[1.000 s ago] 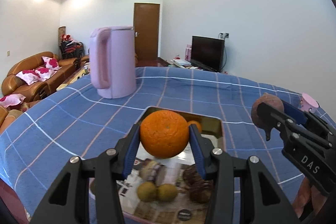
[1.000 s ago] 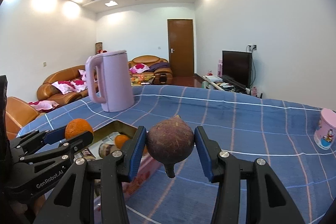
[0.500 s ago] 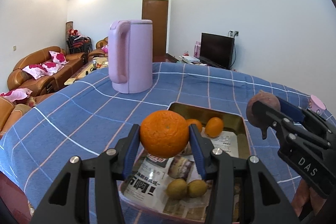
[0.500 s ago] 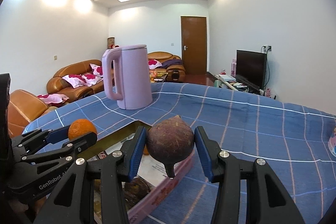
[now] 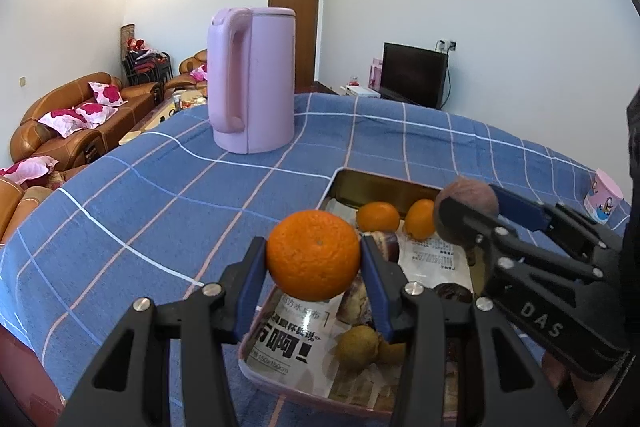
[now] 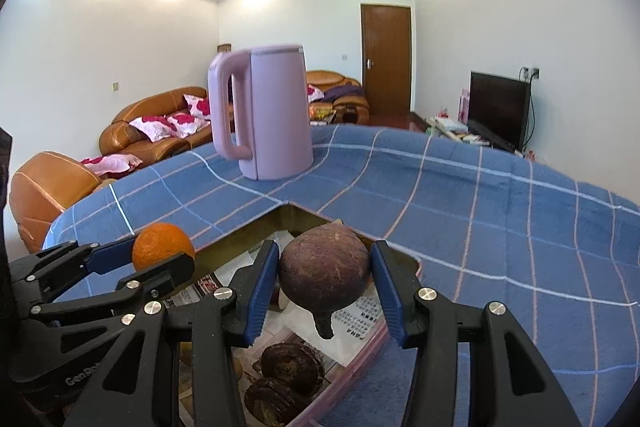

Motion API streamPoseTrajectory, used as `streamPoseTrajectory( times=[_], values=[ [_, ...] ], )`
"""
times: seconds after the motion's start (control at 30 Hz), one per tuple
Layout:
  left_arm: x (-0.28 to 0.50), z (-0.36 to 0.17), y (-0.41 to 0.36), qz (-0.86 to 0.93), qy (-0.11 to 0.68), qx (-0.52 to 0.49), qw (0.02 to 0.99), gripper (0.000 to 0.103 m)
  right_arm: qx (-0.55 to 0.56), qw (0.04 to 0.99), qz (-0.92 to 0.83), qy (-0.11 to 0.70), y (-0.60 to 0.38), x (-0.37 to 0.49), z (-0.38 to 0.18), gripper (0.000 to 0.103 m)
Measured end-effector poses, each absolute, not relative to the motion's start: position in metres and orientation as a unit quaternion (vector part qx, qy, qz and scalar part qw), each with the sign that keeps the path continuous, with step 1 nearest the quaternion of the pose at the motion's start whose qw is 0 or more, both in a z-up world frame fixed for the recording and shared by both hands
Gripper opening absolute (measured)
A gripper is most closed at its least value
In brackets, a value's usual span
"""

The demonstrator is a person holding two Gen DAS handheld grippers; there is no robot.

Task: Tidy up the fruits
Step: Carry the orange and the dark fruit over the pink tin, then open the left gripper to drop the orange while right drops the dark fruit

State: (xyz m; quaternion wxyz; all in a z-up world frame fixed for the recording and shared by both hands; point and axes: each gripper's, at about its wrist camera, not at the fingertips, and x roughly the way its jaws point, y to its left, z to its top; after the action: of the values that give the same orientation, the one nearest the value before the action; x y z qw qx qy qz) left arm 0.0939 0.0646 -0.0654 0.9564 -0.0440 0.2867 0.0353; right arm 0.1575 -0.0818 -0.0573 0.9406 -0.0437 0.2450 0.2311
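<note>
At the far left we see tan leather sofas (image 5: 76, 123) with glossy cushions in a pink flower print. Next comes the tall, smooth lilac kettle (image 5: 256, 83), standing upright on the blue checked tablecloth (image 5: 140, 195); a second ago it sat smaller and further left in both views, so the table scene has shifted right and drawn closer.

Our left gripper (image 5: 314, 263) is clamped on a round, pebbly-skinned orange (image 5: 313, 254), its blue ribbed pads (image 5: 251, 279) pressing both sides, and it holds the fruit in the air over the near left edge of the tray (image 5: 384, 185). The tray is a shallow rectangular box with a dull gold inner wall, lined with printed newspaper (image 5: 292, 339). More of that paper shows now than before. In it lie two small oranges (image 5: 378, 215) at the far end, two greenish-brown round fruits (image 5: 356, 347) nearer us, and dark, rough, ridged lumps (image 6: 292, 363).

Our right gripper (image 6: 324, 287) grips a dull purple-brown, top-shaped root (image 6: 324, 277) with a short stub pointing down, held above the tray's right side. Both grips are as they were. At the far right stands a small pink printed cup (image 5: 604, 201).
</note>
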Motion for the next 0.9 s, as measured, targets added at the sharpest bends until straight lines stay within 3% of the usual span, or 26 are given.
streamPoseTrajectory(
  times=[0.53, 0.77, 0.9],
  values=[
    [0.095, -0.071, 0.059, 0.025, 0.299, -0.032, 0.953, 0.051, -0.054, 0.924, 0.238, 0.295, -0.075, 0.17, -0.069, 0.05],
    [0.086, -0.063, 0.059, 0.026, 0.279, -0.032, 0.959, 0.074, -0.043, 0.932, 0.224, 0.282, -0.083, 0.165, -0.066, 0.052],
    [0.081, -0.058, 0.057, 0.02, 0.272, -0.03, 0.962, 0.076, -0.035, 0.938, 0.213, 0.272, -0.091, 0.157, -0.062, 0.057]
  ],
)
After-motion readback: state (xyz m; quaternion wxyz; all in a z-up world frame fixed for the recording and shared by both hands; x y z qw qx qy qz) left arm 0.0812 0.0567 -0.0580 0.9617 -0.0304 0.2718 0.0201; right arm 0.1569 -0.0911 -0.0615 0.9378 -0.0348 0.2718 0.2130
